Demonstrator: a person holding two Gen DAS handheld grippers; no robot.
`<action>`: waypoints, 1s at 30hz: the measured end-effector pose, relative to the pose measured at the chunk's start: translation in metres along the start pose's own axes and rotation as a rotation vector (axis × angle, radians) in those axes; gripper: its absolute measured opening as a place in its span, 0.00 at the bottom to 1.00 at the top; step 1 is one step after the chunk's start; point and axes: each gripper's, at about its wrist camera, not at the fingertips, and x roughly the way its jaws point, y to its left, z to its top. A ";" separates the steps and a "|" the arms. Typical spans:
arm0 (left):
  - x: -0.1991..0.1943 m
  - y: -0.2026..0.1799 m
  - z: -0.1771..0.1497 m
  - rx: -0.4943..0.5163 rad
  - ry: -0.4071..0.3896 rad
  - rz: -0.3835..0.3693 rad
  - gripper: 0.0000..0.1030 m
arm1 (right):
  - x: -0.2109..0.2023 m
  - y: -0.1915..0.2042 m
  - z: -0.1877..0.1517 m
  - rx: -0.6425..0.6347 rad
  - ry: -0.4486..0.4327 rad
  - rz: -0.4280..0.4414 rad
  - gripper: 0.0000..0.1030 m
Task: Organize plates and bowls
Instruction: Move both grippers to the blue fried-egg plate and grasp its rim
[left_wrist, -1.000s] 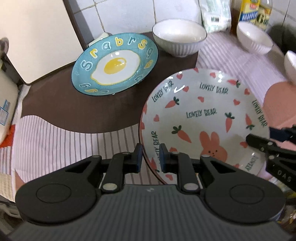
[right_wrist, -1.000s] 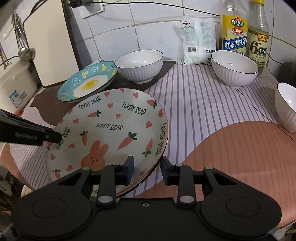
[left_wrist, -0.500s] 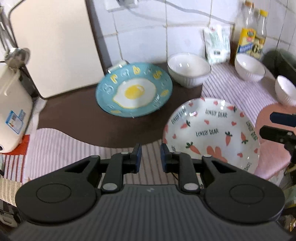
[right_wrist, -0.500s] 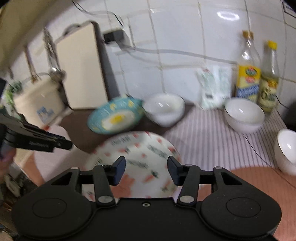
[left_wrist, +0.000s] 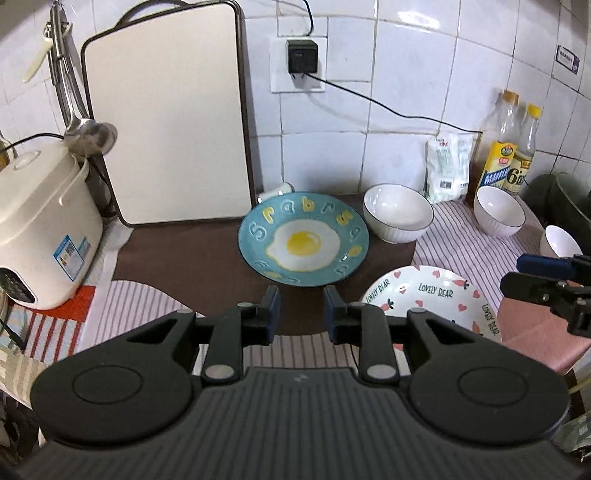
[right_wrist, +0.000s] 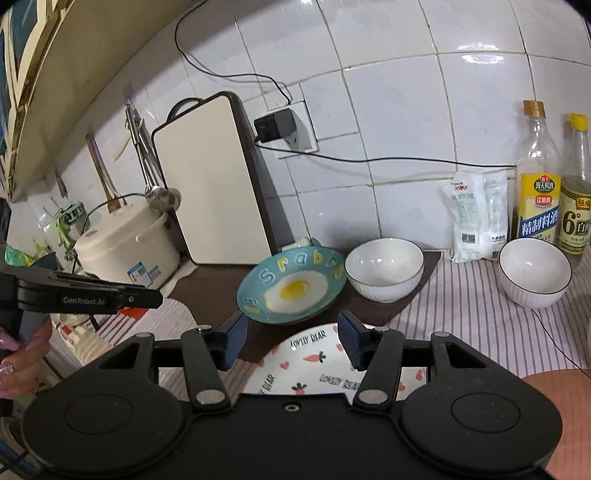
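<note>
Carrot plate (left_wrist: 428, 299) lies flat on the worktop (left_wrist: 184, 254), near-right of the egg plate (left_wrist: 303, 243), below both empty, just-opening grippers, right gripper (right_wrist: 291, 341) nearer.

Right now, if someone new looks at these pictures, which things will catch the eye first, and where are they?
First comes the blue plate with a fried-egg design, lying on the dark brown mat in the middle of the counter. Just in front of it, on the striped cloth, lies the white carrot-and-rabbit plate, with a white bowl behind it near the tiled wall. Both grippers hang above them, holding nothing.
</note>
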 end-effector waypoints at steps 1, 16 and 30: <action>0.000 0.004 0.002 -0.001 0.001 -0.008 0.26 | 0.002 0.002 0.002 0.010 0.000 0.007 0.58; 0.068 0.074 0.030 -0.078 0.002 -0.088 0.54 | 0.109 -0.008 0.026 0.206 0.086 -0.013 0.58; 0.211 0.105 0.020 -0.207 0.146 -0.088 0.51 | 0.217 -0.046 0.021 0.288 0.246 -0.080 0.58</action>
